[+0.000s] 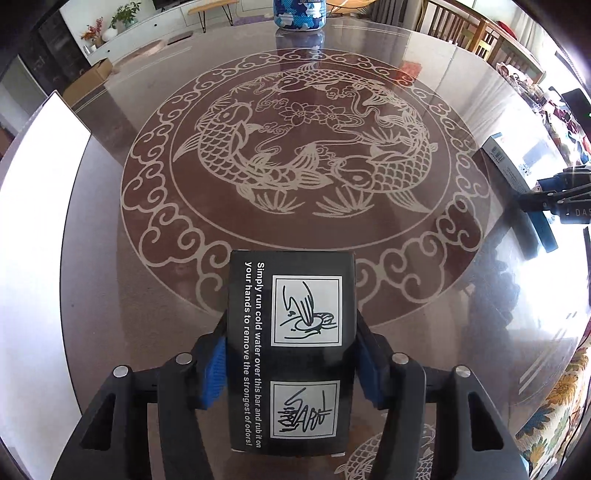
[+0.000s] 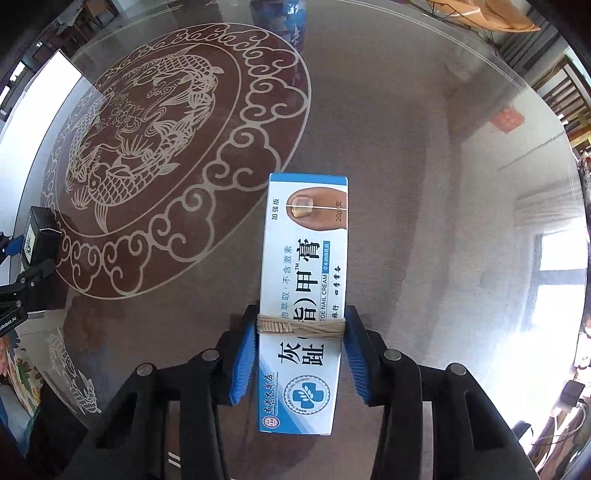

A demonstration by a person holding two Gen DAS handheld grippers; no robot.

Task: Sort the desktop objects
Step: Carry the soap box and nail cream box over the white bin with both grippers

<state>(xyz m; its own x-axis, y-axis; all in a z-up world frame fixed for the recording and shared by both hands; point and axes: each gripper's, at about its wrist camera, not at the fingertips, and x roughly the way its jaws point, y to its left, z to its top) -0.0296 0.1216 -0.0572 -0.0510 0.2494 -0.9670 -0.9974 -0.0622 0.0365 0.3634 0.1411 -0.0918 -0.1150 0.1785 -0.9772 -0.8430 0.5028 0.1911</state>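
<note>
My left gripper is shut on a black box with white text and two drawings, held over the glass table. My right gripper is shut on a long white and blue nail cream box with twine wound round it. In the left wrist view the right gripper shows at the far right with the cream box. In the right wrist view the left gripper shows at the far left with the black box.
A blue patterned can stands at the table's far edge, also seen in the right wrist view. The glass top carries a round fish pattern. Wooden chairs stand beyond the table. A floral cushion lies at the right.
</note>
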